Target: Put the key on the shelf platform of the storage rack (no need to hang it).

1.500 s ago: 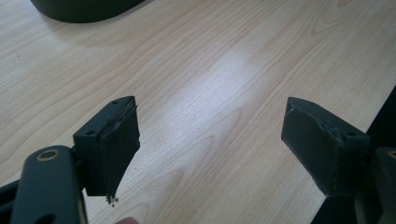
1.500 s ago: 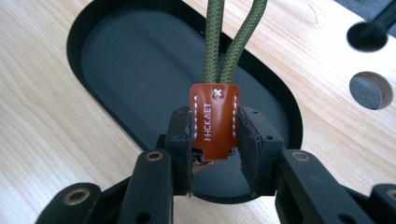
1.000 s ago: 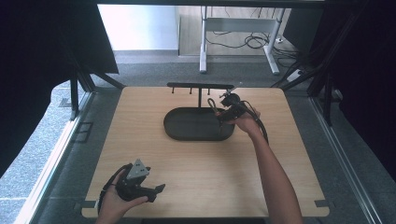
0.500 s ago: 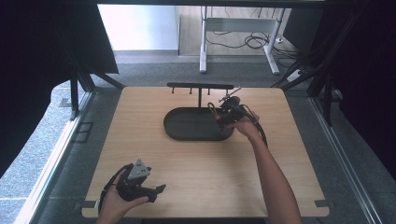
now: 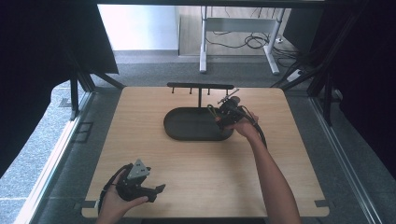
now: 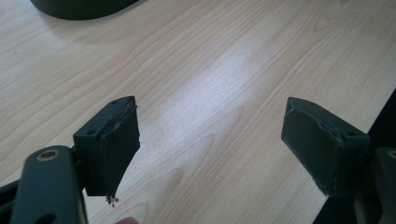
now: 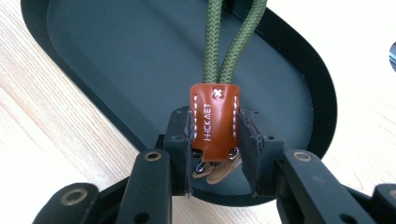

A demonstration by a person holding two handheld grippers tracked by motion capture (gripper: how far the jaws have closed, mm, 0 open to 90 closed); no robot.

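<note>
A: Since the earlier frames the right gripper [image 5: 223,113] has shifted slightly right along the far end of the tray; the left gripper [image 5: 148,190] has not moved.

B: Right jaws?

A: Narrowed onto the brown leather tab [image 7: 214,120] of a keychain, pads pressing both sides. Its olive cord loop [image 7: 227,44] runs up and away from the jaws, and small metal fittings hang beneath the tab. It is held over the right end of the black oval tray [image 5: 182,132], just below the hook rack [image 5: 200,87] rising from the tray's far edge.

B: Left?

A: Jaws wide, nothing between them, resting near the table's near-left corner over bare wood.

B: Risks?

A: Judgement only: the grip sits on the tab, so the loop hangs free and may swing or twist, missing a peg. Smooth leather could slip if tugged against the rack, dropping the keychain into the tray.

B: Surroundings?

A: Light wooden table [image 5: 196,172], clean grain. Grey floor beyond, a white desk frame [image 5: 203,42] with loose cables, dark curtains either side.
</note>
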